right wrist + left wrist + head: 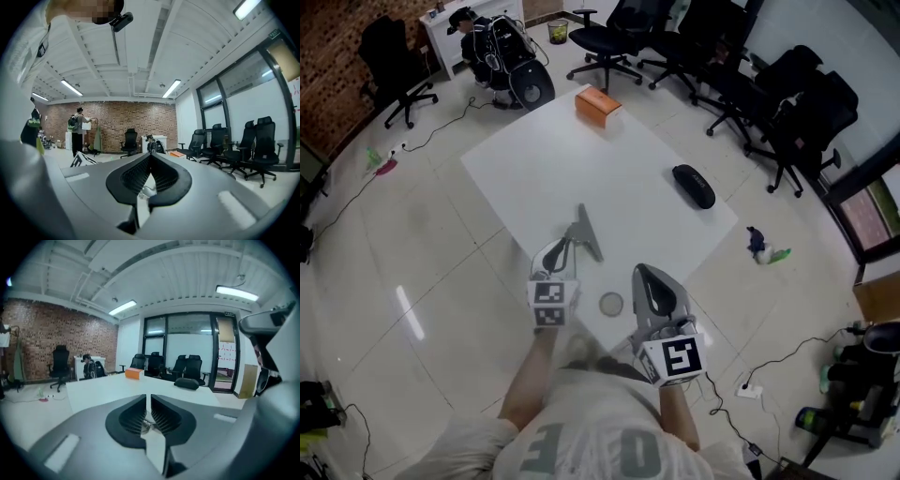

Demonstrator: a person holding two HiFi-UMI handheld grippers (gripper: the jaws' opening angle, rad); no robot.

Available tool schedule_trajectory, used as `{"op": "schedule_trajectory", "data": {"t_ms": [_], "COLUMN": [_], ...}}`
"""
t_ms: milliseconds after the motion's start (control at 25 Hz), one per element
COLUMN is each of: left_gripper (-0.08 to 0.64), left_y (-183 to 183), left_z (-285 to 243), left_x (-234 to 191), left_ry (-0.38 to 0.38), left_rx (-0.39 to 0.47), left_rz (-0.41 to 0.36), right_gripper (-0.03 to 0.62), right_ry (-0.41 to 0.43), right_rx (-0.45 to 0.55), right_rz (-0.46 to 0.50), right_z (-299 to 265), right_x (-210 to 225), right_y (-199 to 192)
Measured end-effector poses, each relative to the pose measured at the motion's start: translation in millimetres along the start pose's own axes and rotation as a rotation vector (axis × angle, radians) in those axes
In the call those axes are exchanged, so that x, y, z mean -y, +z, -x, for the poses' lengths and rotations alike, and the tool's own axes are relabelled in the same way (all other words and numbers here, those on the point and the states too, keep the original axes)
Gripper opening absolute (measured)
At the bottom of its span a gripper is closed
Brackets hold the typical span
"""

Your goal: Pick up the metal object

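While the round metal disc (610,303) lies on the worktop (546,169) at lower centre, your left gripper (582,225) and right gripper (647,279) flank it, both closed, empty.

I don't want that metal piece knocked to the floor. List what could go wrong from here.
1. The metal object is a flat round disc near the table's near corner; a nudge may slide it off.
2. The left gripper and right gripper are both shut and empty; coming down like that would likely push the disc rather than grasp it.
3. Neither gripper view shows the disc, so aiming may be off.
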State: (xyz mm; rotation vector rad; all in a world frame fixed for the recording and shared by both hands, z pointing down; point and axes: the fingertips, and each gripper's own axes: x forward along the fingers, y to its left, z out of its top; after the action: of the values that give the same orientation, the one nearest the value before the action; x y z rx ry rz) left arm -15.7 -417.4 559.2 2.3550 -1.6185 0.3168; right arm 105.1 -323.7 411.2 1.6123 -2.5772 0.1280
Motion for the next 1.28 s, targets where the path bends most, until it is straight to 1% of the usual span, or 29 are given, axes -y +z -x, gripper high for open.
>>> {"op": "schedule_trajectory", "data": {"t_ms": [40, 80, 120, 160, 280, 440, 600, 760, 920, 1040, 1120, 1200, 1240, 1280], "left_gripper": [0.015, 0.044, 0.065, 0.078, 0.088, 0.101, 0.124, 0.123, 0.124, 0.123, 0.111, 0.085, 0.065, 0.044], "left_y": [-12.2, -23.1, -31.4, -36.9, -48.0, -60.2, -71.2, -75.7, -79.8, -79.1, -76.4, -68.0, -61.7, -55.0], "left_z": [-9.8, -18.8, -26.5, -33.0, -46.3, -59.0, -70.4, -78.0, -91.2, -94.3, -95.6, -95.0, -94.2, -93.7], "left_x": [-2.3, -4.7, -7.2, -9.3, -12.4, -13.3, -15.0, -19.1, -16.4, -16.9, -16.9, -17.6, -17.3, -16.1], "left_ry": [-0.007, -0.01, -0.007, 0.001, 0.018, 0.028, 0.035, 0.039, 0.022, 0.025, 0.028, 0.034, 0.034, 0.033], "left_rx": [-0.036, -0.065, -0.086, -0.1, -0.138, -0.196, -0.247, -0.274, -0.311, -0.306, -0.285, -0.23, -0.198, -0.171], "left_rz": [0.043, 0.085, 0.113, 0.124, 0.122, 0.143, 0.163, 0.199, 0.199, 0.202, 0.226, 0.27, 0.283, 0.279], "right_gripper": [0.014, 0.014, 0.014, 0.014, 0.014, 0.014, 0.014, 0.014, 0.014, 0.014, 0.014, 0.014, 0.014, 0.014], "right_ry": [-0.01, -0.022, -0.035, -0.047, -0.081, -0.102, -0.1, -0.087, -0.071, -0.068, -0.071, -0.075, -0.077, -0.079], "right_rx": [-0.006, -0.01, -0.013, -0.014, -0.015, -0.023, -0.028, -0.044, -0.055, -0.056, -0.055, -0.057, -0.058, -0.059], "right_rz": [0.002, 0.003, 0.002, -0.001, -0.01, -0.014, 0.001, 0.055, 0.065, 0.071, 0.073, 0.062, 0.057, 0.057], "right_z": [0.7, 1.7, 2.7, 3.5, 4.4, 2.6, -4.0, -16.2, -27.8, -31.6, -32.7, -33.0, -33.0, -33.2], "right_x": [3.4, 7.8, 12.9, 18.4, 33.0, 46.0, 51.6, 49.5, 50.7, 52.8, 57.0, 60.6, 62.0, 63.0], "right_y": [-1.2, -2.4, -3.4, -4.2, -7.6, -10.4, -12.7, -13.3, -11.8, -10.2, -10.3, -11.5, -12.2, -12.7]}}
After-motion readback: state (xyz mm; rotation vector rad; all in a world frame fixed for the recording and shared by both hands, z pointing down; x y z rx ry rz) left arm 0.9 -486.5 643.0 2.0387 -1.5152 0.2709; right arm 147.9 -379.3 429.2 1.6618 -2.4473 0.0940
